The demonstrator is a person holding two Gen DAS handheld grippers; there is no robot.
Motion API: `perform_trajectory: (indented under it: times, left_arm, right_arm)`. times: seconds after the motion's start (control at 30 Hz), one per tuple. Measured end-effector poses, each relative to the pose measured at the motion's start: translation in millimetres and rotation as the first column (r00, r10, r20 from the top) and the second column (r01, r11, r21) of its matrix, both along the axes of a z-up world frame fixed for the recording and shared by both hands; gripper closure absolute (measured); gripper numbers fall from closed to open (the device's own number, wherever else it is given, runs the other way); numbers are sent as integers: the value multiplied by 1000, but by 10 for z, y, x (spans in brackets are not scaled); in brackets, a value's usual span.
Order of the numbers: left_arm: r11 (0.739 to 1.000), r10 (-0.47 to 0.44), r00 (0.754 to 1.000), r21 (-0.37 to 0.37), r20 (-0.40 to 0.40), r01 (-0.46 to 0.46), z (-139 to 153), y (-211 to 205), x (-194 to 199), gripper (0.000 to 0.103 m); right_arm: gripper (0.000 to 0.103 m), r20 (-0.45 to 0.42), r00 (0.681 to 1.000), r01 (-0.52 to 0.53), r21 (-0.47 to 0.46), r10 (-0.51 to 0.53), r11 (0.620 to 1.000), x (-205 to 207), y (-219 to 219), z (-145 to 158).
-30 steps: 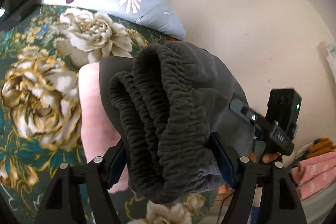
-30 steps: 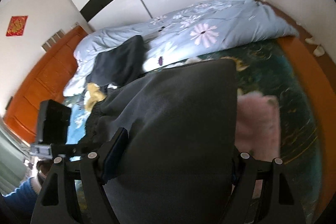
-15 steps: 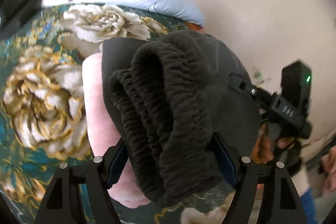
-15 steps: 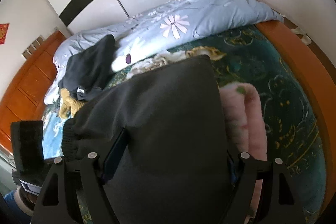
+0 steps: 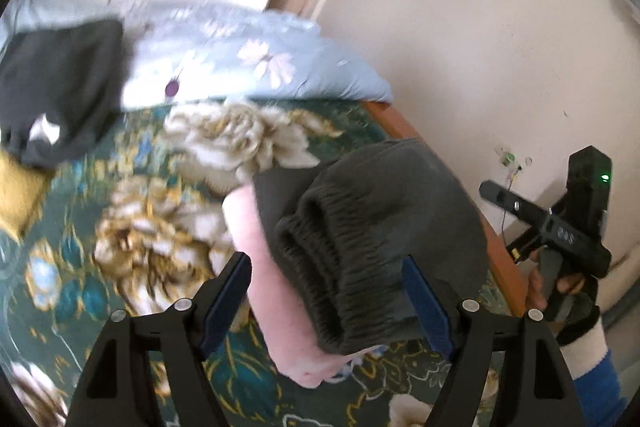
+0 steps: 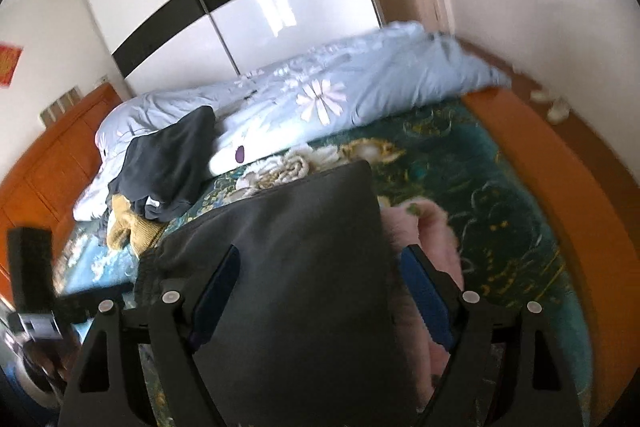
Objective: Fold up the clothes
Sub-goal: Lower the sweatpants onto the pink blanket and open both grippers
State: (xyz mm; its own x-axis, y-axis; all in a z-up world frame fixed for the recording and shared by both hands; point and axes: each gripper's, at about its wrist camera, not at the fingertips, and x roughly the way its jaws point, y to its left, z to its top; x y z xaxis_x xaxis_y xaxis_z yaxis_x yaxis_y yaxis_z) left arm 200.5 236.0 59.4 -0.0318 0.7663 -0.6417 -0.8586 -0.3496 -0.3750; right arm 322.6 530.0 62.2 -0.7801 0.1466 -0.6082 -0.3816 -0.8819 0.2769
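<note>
A folded dark grey fleece garment with a gathered elastic waistband [image 5: 372,239] lies on top of a folded pale pink fluffy garment [image 5: 276,291], both resting on the bed's dark green bedspread with large cream and gold flowers [image 5: 160,227]. In the left wrist view the ribbed waistband end faces the camera and the grey garment's long axis runs away from it, toward the bed's orange-brown wooden side rail [image 5: 500,251]. In the right wrist view the same grey garment [image 6: 296,267] shows its smooth flat side, with the pink one [image 6: 432,251] protruding at its right edge. The left gripper [image 5: 326,303] sits low and level, its jaws wide on either side of the stacked pair; whether the blue pads press the cloth cannot be told. The right gripper [image 6: 316,291] likewise straddles the grey garment with jaws wide, contact unclear. The right gripper's black body with a green light [image 5: 576,219] appears at the right of the left wrist view, held by a hand [image 5: 560,291] with a blue sleeve. Farther up the bed lie a light blue floral duvet [image 6: 320,95], a crumpled black garment [image 6: 172,163] and a mustard-yellow knitted item [image 6: 128,227]. A white wardrobe with a black band [image 6: 240,7] stands behind.
</note>
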Motion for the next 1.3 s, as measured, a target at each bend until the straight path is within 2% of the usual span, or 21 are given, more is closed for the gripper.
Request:
perform_trajectory:
  times: [0.17, 0.27, 0.37, 0.47, 0.6, 0.7, 0.87, 1.03, 1.1, 1.17, 1.3]
  left_arm:
    - [995, -82, 992, 45, -99, 87, 36, 164, 275, 22]
    - [995, -93, 992, 15, -87, 95, -68, 294, 279, 22]
    - [993, -90, 996, -74, -2, 89, -310, 477, 159, 22]
    - [989, -57, 994, -129, 95, 69, -513, 595, 11, 22]
    - [993, -41, 988, -108, 147, 57, -559, 572, -82, 22]
    - [997, -39, 984, -63, 174, 50, -527, 408, -69, 22]
    - [999, -33, 997, -34, 67, 36, -487, 119, 96, 22]
    - [999, -30, 999, -23, -25, 30, -545, -120, 246, 22]
    - [999, -21, 999, -35, -27, 20, -621, -167, 256, 22]
    - [998, -10, 999, -68, -33, 8, -721, -187, 264, 22]
    - [992, -7, 999, -128, -49, 1, -938, -178, 305, 19]
  right_arm:
    - [20, -9, 995, -100, 116, 101, 988, 60, -473, 57]
    - [20, 45, 991, -131, 130, 126, 983, -14, -527, -80]
    - [19, 71, 993, -98, 85, 92, 992, -87, -405, -230]
    - [19, 49, 997, -68, 13, 67, 998, -113, -285, -333]
    - [17, 12, 998, -53, -69, 54, 996, -151, -162, -434]
    - [15, 18, 999, -50, -63, 51, 997, -182, -164, -460]
    - [15, -20, 1000, 2, -38, -2, 999, -41, -295, -407]
    - [15, -87, 993, 81, 15, -79, 997, 292, -684, -349]
    - [15, -91, 990, 110, 25, -107, 994, 412, -821, -401]
    - [15, -69, 987, 145, 33, -142, 989, 520, -944, -535]
    - [14, 71, 963, 257, 36, -259, 966, 585, -1003, -994]
